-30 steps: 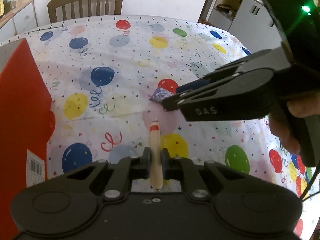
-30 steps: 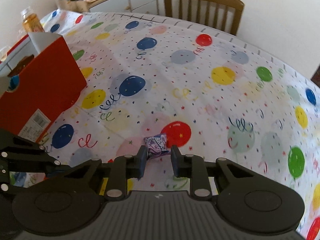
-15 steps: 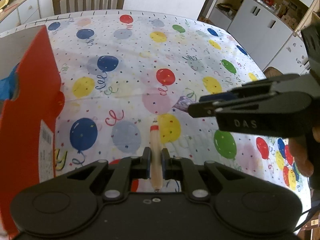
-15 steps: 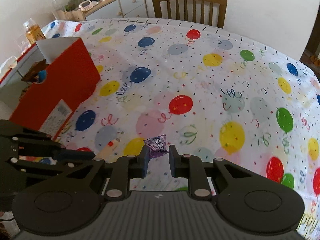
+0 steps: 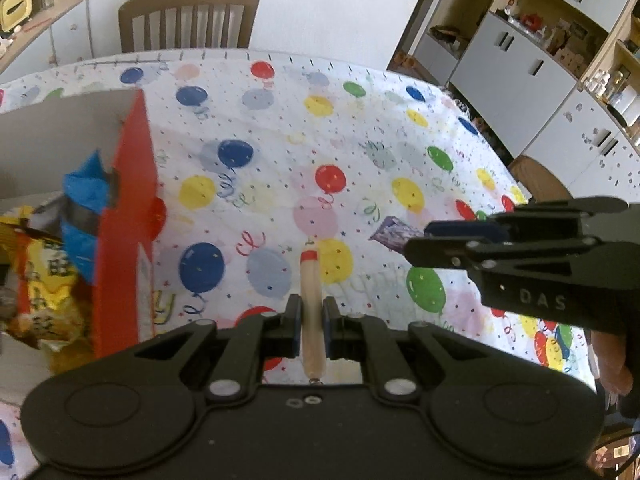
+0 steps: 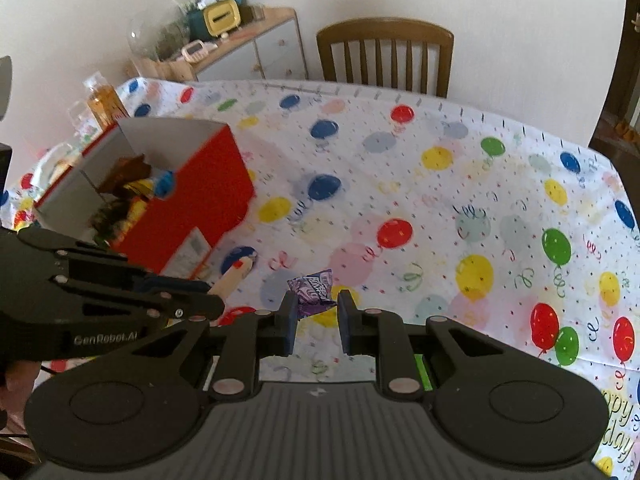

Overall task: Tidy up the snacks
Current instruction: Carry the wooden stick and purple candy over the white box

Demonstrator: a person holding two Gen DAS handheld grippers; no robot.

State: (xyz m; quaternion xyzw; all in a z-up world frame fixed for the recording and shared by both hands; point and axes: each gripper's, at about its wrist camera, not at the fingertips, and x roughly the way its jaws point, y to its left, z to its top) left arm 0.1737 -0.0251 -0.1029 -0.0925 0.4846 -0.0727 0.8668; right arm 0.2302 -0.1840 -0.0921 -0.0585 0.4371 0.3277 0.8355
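Observation:
My left gripper [image 5: 311, 316] is shut on a thin beige stick snack with a red band [image 5: 310, 280], held above the table; it also shows in the right wrist view [image 6: 234, 274]. My right gripper [image 6: 317, 312] holds a small purple candy wrapper [image 6: 314, 292] by its left corner against the left finger, lifted off the cloth; the jaws stand partly apart. The wrapper also shows in the left wrist view [image 5: 394, 234]. The red cardboard box [image 6: 192, 204] at left holds several snack bags, blue [image 5: 86, 200] and yellow [image 5: 48, 280].
The table wears a balloon-print cloth [image 6: 440, 200]. A wooden chair [image 6: 386, 56] stands at the far edge. A bottle of amber drink [image 6: 104, 102] stands behind the box. Cabinets [image 5: 520, 68] lie beyond the table's right side.
Both grippers have risen and pulled back, carrying the stick and the purple wrapper. The left gripper has moved toward the box, so its open top and contents now show.

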